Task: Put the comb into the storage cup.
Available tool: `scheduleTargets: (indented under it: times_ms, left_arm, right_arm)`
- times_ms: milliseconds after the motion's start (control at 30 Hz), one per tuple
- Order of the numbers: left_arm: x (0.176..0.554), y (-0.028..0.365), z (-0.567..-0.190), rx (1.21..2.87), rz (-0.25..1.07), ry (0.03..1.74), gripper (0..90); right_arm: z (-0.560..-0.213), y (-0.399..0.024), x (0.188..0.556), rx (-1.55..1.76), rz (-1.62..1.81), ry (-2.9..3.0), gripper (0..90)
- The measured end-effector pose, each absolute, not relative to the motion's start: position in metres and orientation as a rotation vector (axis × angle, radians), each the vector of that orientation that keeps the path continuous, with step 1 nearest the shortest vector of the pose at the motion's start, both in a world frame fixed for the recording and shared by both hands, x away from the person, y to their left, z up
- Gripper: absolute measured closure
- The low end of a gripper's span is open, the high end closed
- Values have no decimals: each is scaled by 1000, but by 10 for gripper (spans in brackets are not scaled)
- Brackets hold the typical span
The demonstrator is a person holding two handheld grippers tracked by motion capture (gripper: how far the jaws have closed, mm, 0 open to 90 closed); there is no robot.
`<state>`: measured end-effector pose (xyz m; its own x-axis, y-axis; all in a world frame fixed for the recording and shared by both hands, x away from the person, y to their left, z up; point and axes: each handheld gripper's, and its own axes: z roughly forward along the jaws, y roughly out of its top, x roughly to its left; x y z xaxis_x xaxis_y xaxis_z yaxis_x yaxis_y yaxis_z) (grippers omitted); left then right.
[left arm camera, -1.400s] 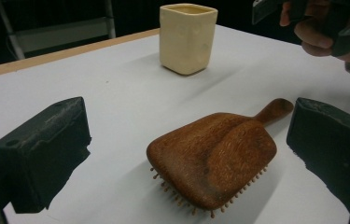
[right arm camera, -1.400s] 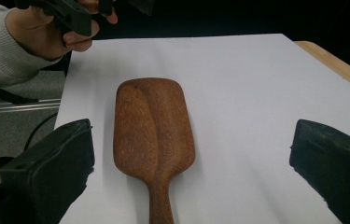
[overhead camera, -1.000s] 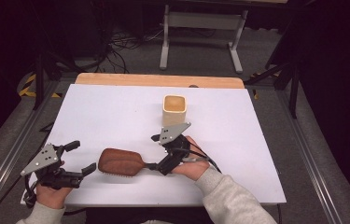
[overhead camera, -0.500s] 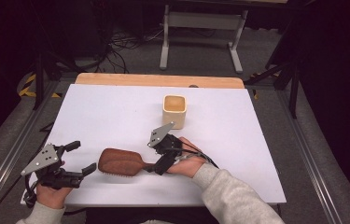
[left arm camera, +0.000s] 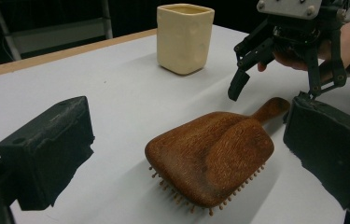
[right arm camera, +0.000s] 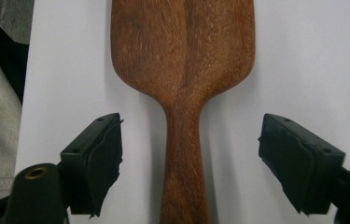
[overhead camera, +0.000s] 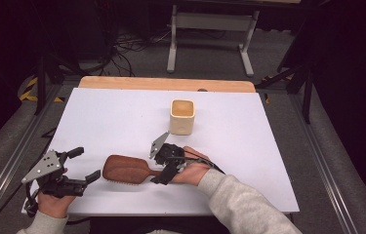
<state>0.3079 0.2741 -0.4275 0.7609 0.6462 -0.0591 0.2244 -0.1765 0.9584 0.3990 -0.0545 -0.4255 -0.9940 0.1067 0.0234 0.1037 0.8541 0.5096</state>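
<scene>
My right gripper (right arm camera: 189, 163) has just been closing, jaws spread either side of the wooden hairbrush (right arm camera: 184, 70) handle, pads not on it yet; the brush lies bristles-down on the white table (overhead camera: 268, 161), head pointing away from my jaws. Looks rigid and fairly light, smooth wood likely slippery, so I'd pinch the narrow neck just short of the head. Left gripper (overhead camera: 85, 165) open, idle just beyond the head; cream cup (overhead camera: 182, 116) further off, upright.

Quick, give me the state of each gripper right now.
Left gripper: open, holding nothing, beside the hairbrush.
Right gripper: open, jaws just been closing, astride the brush handle, pads not touching it.
</scene>
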Motion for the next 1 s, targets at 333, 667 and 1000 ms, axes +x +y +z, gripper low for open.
scheduleTargets:
  times_ms: [333,667,1000]
  left_arm:
    - [308,274,-428,1746,427,690,25]
    - [308,274,-428,1748,428,691,26]
    - [309,274,-428,1754,432,691,30]
  right_arm:
    - [-433,-43,397,207,664,3087,364]
    - [-436,-37,395,169,574,3075,555]
    - [-435,-34,392,127,535,3065,709]
